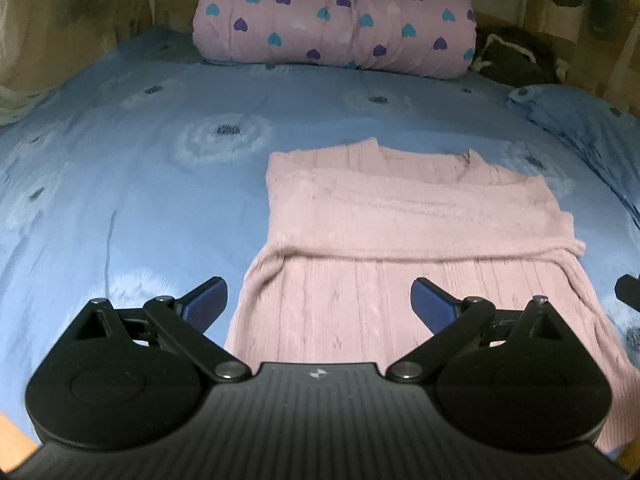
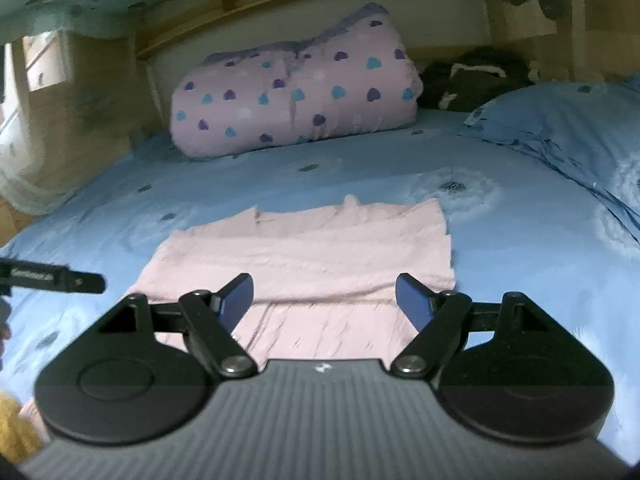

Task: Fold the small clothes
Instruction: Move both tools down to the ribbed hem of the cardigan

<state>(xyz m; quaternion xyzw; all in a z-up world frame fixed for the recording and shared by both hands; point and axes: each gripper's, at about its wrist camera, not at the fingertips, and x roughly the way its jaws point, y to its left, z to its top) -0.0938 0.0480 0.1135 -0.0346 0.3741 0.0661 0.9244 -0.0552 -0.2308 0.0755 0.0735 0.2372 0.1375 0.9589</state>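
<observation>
- Left hand-held gripper (image 1: 319,300): jaws wide, empty, above the pink knit garment (image 1: 400,216).
- Right hand-held gripper (image 2: 324,300): wide, empty, garment ahead on the bed (image 2: 520,248).

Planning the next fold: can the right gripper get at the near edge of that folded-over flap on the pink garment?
Probably yes. The right gripper stands open and empty above the pink garment, nothing lies on the flap, and the left gripper is off to its side.
</observation>
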